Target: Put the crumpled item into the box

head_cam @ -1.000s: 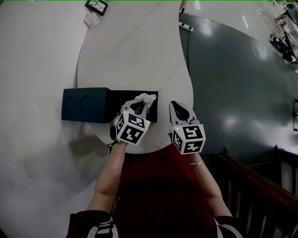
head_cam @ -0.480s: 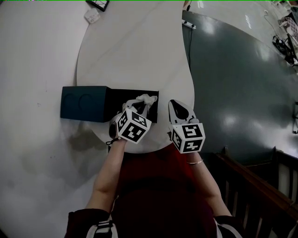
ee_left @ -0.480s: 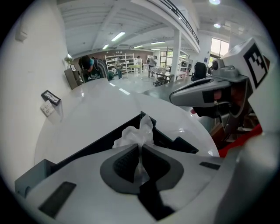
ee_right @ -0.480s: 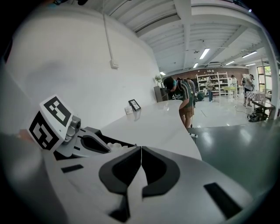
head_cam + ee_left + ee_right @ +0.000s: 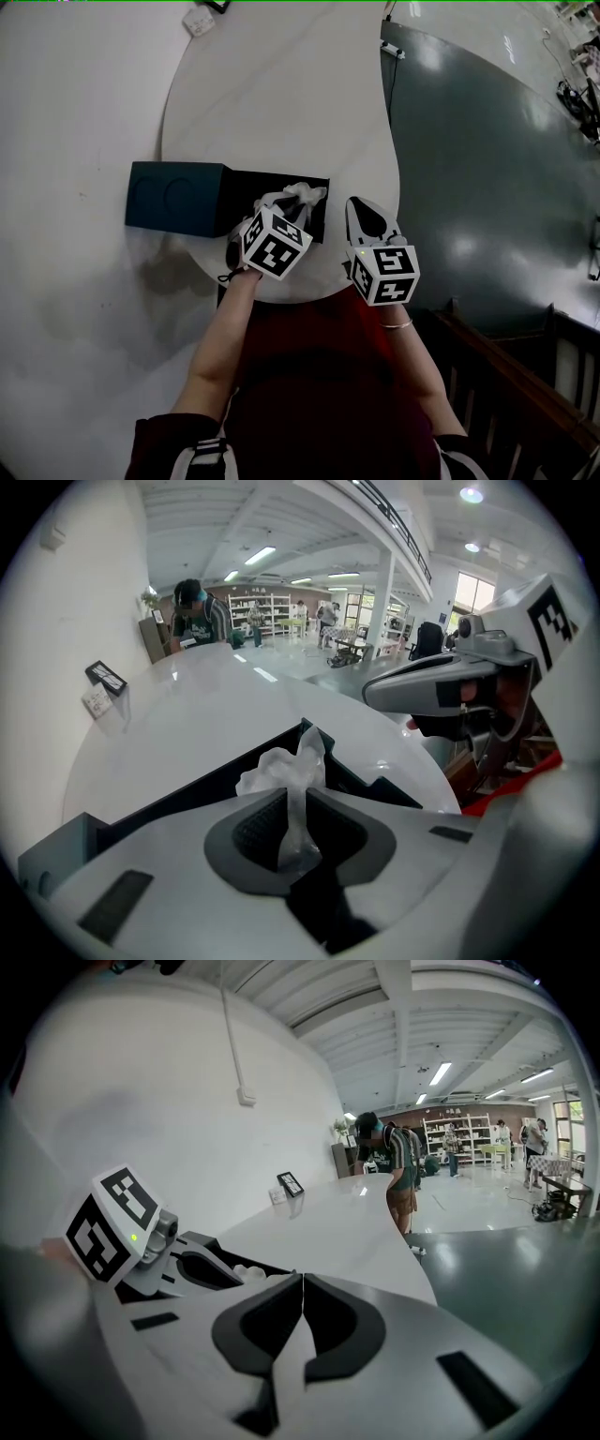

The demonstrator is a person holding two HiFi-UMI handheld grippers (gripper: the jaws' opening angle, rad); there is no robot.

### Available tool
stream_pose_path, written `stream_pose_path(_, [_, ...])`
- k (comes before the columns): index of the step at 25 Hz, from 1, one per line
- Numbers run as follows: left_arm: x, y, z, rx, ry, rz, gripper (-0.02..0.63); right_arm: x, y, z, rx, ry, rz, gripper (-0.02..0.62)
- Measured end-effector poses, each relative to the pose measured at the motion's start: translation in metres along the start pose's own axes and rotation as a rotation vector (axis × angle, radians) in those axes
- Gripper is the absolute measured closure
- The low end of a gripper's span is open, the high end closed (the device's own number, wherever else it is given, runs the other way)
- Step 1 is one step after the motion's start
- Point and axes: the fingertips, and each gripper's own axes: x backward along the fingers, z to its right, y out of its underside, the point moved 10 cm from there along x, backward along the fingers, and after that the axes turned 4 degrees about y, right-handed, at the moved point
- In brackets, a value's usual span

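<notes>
The left gripper [image 5: 286,206] is pinching a wad of crumpled plastic [image 5: 286,772] between its jaws, which are closing narrowly on the wad's lower strand while the bunched top is sticking out past the tips. In the head view the wad is hanging over the dark open box [image 5: 178,199] at frame centre, near the lower edge of the white round counter [image 5: 281,94]. Just right of the box, the right gripper [image 5: 302,1312] is hovering with its jaws pressed together on nothing.

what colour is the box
The box is dark teal outside and black in its open part; the head view shows it best.
</notes>
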Motion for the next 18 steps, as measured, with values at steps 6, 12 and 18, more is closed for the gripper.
stream_pose_path(6, [0.005, 0.002, 0.002, 0.017, 0.013, 0.031, 0.530, 0.004, -0.001, -0.001, 0.004, 0.004, 0.007, 0.580])
stream_pose_path(12, [0.020, 0.003, 0.004, 0.040, -0.020, 0.104, 0.511, 0.012, -0.001, -0.002, 0.003, 0.016, 0.025, 0.580])
stream_pose_path(18, [0.043, 0.005, 0.007, 0.090, -0.070, 0.219, 0.512, 0.022, -0.003, -0.009, 0.006, 0.021, 0.048, 0.580])
